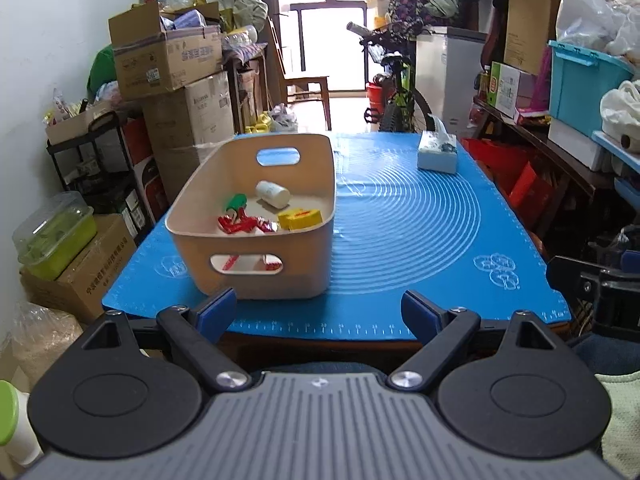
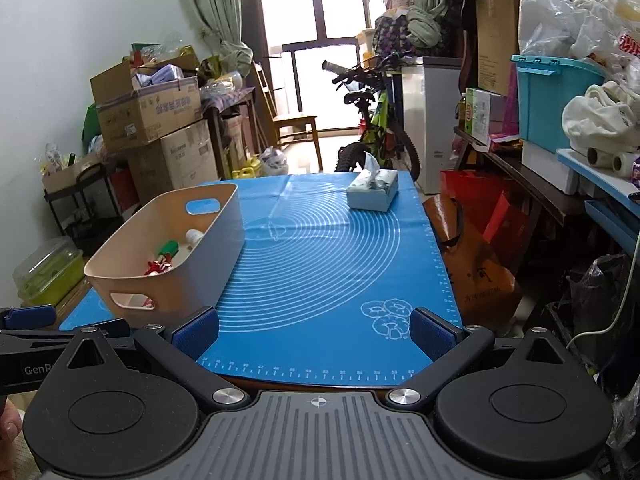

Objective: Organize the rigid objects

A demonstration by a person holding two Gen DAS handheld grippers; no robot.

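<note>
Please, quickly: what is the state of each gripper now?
Left gripper: open, holding nothing.
Right gripper: open, holding nothing.

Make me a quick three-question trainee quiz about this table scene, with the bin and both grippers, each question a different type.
1. True or false: the bin is empty.
2. What lies on the mat apart from the bin? A) tissue box B) mug C) book
3. Fill in: the left gripper and the right gripper both have their jaws ____.

Key: 1 false, it holds a white bottle and toys; 2 A, the tissue box; 3 open.
</note>
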